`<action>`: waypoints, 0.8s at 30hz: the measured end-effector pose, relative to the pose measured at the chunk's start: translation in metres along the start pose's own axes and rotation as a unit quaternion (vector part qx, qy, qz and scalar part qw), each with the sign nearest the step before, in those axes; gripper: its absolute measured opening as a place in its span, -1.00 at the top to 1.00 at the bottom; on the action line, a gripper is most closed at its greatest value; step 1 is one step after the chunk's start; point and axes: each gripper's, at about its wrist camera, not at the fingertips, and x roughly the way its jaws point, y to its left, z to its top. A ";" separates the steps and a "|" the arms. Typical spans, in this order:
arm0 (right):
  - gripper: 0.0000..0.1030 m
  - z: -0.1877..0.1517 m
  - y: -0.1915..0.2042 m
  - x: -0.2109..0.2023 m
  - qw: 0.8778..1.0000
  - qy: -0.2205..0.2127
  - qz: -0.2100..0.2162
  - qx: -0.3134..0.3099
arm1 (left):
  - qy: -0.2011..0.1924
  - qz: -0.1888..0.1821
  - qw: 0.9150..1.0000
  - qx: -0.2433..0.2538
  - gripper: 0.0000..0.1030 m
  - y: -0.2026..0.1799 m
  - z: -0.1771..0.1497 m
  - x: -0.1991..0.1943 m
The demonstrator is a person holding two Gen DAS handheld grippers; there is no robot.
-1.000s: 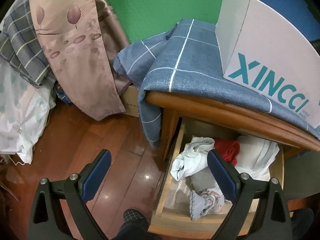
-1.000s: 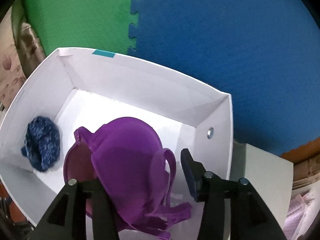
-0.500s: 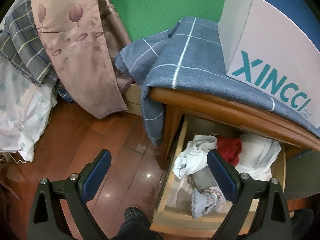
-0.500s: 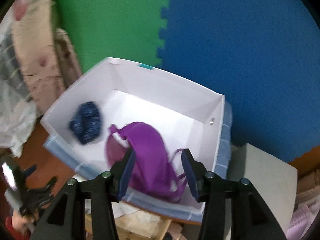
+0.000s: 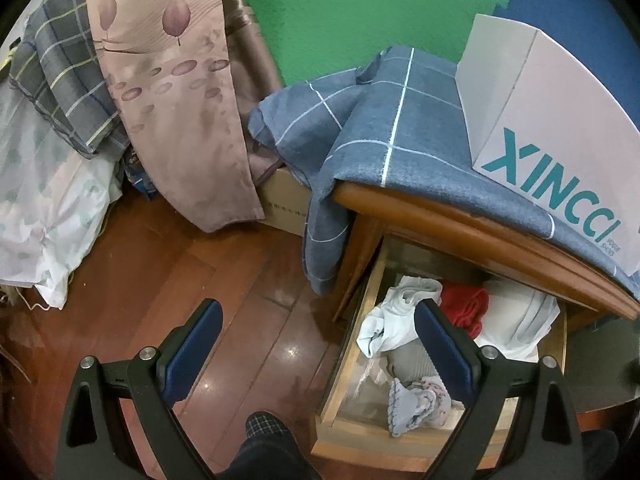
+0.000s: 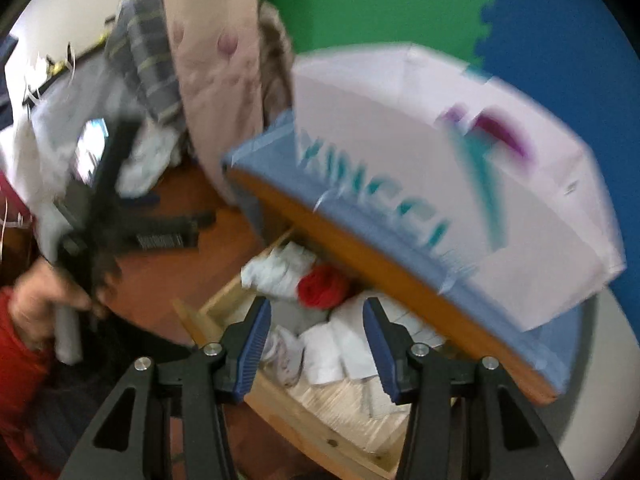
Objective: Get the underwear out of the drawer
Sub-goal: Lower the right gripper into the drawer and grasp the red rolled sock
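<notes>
Over the drawer (image 6: 224,312) — right gripper (image 6: 316,344) apart, empty; box (image 6: 460,184) above, seemingly close.

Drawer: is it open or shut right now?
Open. The drawer is pulled out from under the tabletop, and the clothes inside show from above: a red item and white pieces.

White box (image 5: 560,128) w/ teal lettering sits on a blue checked cloth (image 5: 400,120) draped over the table (image 5: 460,224). Pink leaf-print curtain (image 5: 180,100) hangs at left, plaid fabric (image 5: 60,80) beside it, cardboard box (image 5: 286,204) behind, on wood floor (image 5: 200,280).
</notes>
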 end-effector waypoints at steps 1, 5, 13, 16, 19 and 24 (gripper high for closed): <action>0.05 -0.003 0.003 0.015 1.000 0.011 0.006 -0.003 | 0.002 0.002 1.000 0.000 -0.85 0.001 0.000 0.001; 0.05 -0.009 0.013 0.071 0.999 0.042 0.019 -0.007 | 0.007 0.004 1.000 -0.002 -0.85 0.003 0.000 0.004; 0.05 -0.009 0.013 0.153 0.995 0.080 -0.020 -0.047 | 0.014 0.004 1.000 -0.013 -0.85 0.010 -0.001 0.006; -0.02 -0.007 0.012 0.176 0.994 0.091 -0.039 -0.056 | 0.019 -0.001 1.000 -0.018 -0.85 0.012 -0.002 0.007; -0.07 -0.004 0.012 0.193 0.993 0.093 -0.042 -0.057 | 0.029 -0.005 0.999 -0.025 -0.85 0.015 -0.003 0.012; -0.11 0.001 0.020 0.209 0.989 0.067 -0.084 -0.100 | 0.033 0.000 0.999 -0.020 -0.85 0.015 -0.004 0.015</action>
